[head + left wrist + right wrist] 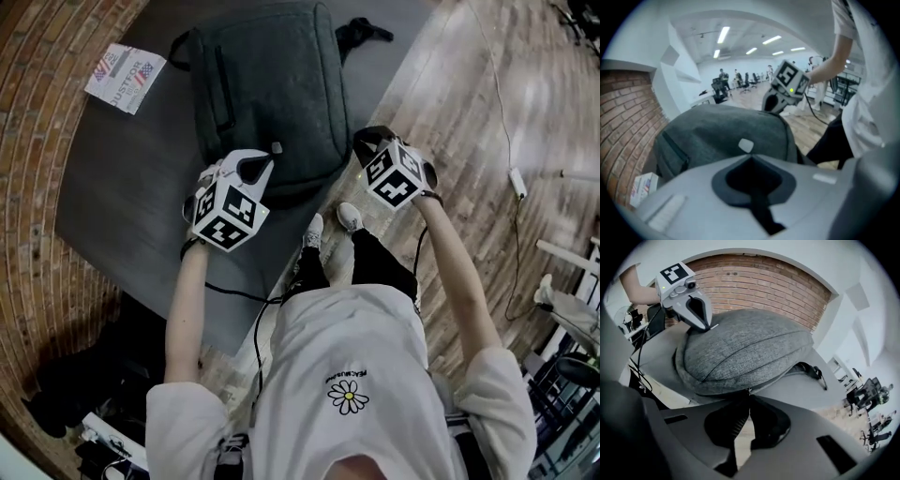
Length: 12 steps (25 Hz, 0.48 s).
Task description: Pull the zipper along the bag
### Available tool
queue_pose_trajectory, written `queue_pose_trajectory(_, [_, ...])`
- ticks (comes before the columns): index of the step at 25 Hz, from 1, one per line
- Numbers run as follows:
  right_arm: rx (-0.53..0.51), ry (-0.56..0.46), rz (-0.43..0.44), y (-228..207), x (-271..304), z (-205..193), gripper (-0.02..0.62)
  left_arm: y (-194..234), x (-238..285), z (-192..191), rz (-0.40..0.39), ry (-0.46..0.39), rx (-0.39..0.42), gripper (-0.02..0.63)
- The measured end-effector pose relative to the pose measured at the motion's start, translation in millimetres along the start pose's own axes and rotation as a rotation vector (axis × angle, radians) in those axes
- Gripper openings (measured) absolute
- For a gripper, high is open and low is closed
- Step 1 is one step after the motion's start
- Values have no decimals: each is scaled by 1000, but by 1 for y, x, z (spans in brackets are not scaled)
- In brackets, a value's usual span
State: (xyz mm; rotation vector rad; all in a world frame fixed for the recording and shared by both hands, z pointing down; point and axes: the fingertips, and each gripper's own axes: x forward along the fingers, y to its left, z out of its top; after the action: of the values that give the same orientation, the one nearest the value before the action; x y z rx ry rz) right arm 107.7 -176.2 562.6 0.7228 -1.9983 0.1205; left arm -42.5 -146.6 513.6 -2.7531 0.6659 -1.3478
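- Slipping off is the main risk. The right gripper [749,395] has its jaws pressed together at the near edge of the backpack [745,348], seemingly pinching the small metal zipper pull [749,390]. So slight a hold could let go if the tug strays from the line of the zipper.
- Dragging the whole backpack across the grey mat [122,187] is the next worry. The left gripper [751,158], jaws pressed together on nothing, has its tip at the top of the backpack, near the same end. If it bears down only lightly, the bag may follow the pull.
- Snagging could happen at the backpack's rounded corner, where the zipper bends; a tug at the wrong angle there might jam it.
- Hard to make out: whether the zipper pull is truly between the right tips or just beyond them. The spot is tiny and shadowed.
- Whether the left tip actually touches the backpack is also unclear.
- The zipper round the backpack's far side is hidden, and the booklet [125,77] left of the backpack shows only part of its print.
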Motion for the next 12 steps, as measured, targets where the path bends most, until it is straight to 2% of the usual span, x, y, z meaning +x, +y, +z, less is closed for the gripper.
queue_pose_trajectory(3, [-2, 10, -55, -42, 7, -4, 8, 4, 24, 24, 2, -9, -75, -2])
queue_pose_trajectory(6, [-16, 11, -87, -76, 15, -2, 8, 11, 41, 43, 7, -19, -95, -2])
queue_pose_trajectory(8, [-20, 9, -99, -93, 19, 0, 8, 16, 37, 62, -4, -103, -89, 0])
queue_pose_trajectory(10, [-37, 16, -89, -98, 20, -1, 8, 30, 18, 85, 39, -201, -92, -1])
queue_pose_trajectory(11, [-53, 19, -81, -98, 21, -1, 8, 42, 12, 92, 79, -207, -76, 0])
queue_pose_trajectory(12, [-69, 22, -75, -97, 21, -2, 8, 56, 11, 93, 116, -176, -46, -1])
